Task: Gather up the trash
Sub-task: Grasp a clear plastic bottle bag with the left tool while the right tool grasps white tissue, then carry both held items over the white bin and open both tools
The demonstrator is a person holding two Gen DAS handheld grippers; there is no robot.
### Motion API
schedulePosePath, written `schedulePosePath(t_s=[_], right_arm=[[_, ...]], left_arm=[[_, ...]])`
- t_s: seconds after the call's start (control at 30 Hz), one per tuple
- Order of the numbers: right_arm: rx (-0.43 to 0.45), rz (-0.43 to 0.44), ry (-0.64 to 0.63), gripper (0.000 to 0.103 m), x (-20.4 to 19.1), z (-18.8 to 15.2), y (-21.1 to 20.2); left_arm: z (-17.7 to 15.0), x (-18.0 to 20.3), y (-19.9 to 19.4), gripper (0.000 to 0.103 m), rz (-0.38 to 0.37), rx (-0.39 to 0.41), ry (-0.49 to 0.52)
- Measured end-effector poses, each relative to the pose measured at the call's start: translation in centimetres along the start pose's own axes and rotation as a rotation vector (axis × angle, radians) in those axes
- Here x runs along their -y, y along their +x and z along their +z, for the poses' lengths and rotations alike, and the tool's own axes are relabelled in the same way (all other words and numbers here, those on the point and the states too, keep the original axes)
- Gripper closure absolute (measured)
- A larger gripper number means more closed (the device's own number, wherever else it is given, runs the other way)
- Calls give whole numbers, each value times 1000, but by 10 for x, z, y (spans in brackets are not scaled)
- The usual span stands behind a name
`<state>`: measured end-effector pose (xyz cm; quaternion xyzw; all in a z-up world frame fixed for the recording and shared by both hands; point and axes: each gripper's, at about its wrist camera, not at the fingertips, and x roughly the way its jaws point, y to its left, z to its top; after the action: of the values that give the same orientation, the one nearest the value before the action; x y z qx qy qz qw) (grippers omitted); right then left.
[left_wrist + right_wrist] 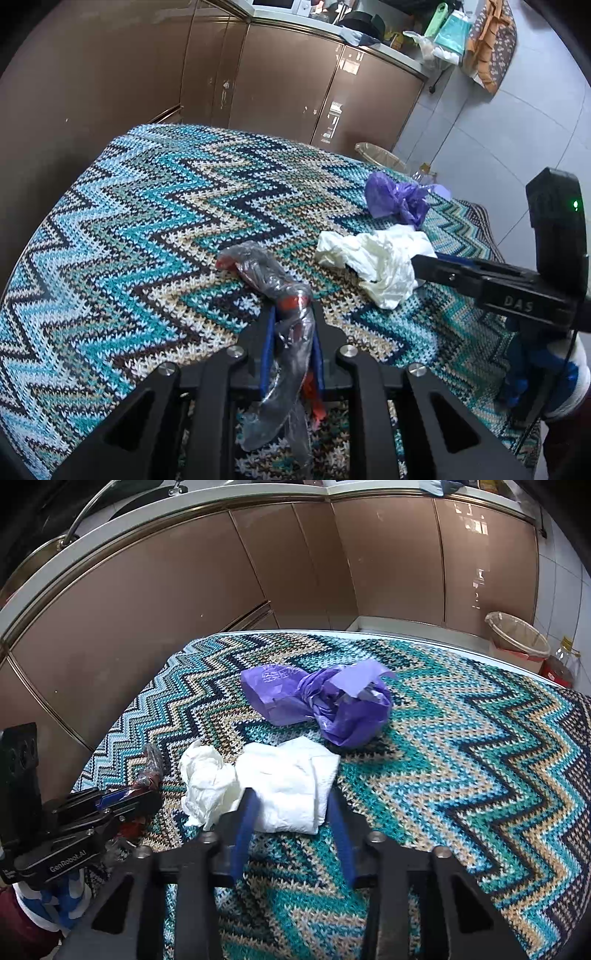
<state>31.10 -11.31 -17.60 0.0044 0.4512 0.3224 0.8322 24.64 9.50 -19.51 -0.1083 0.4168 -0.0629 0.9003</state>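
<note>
On the zigzag knitted tablecloth (147,221) (480,757) lie three pieces of trash. My left gripper (293,314) (123,799) is shut on a clear plastic wrapper (258,266) (151,760) with red print, which runs back between its blue pads. A crumpled white tissue (373,258) (288,775) lies to the right of it. My right gripper (290,797) (419,264) is down on the cloth with the folded part of the tissue filling the gap between its blue pads, which touch it on both sides. A purple plastic bag (395,201) (321,705) lies loose behind the tissue.
Past the table's far right corner a lined waste bin (380,157) (517,635) stands on the floor, with an oil bottle (561,664) beside it. Brown cabinets (280,85) (221,572) run close behind the table. A gloved hand (539,376) holds the right gripper.
</note>
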Motion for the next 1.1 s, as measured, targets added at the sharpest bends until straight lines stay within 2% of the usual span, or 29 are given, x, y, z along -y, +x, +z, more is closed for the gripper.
schedulePosePath(t_s=[0.07,0.17,0.43,0.67,1.1], right_arm=[[2,0,-3,82,0,0,-1],[11,5,-12,90,-1,-4,-11],[58,20,-70,93,-27,-15,-53],[104,17,-109,93,-53,-29,-93],[246,-36,-109,93,-76,-70,-183]], left_arm=[[-3,-2,-3,87,1,2,-1],[-5,-2,-6,87,12,5,6],[-15,5,-23,87,48,19,11],[-24,10,-59,87,52,55,21],[-27,42,-144,87,-36,183,79]])
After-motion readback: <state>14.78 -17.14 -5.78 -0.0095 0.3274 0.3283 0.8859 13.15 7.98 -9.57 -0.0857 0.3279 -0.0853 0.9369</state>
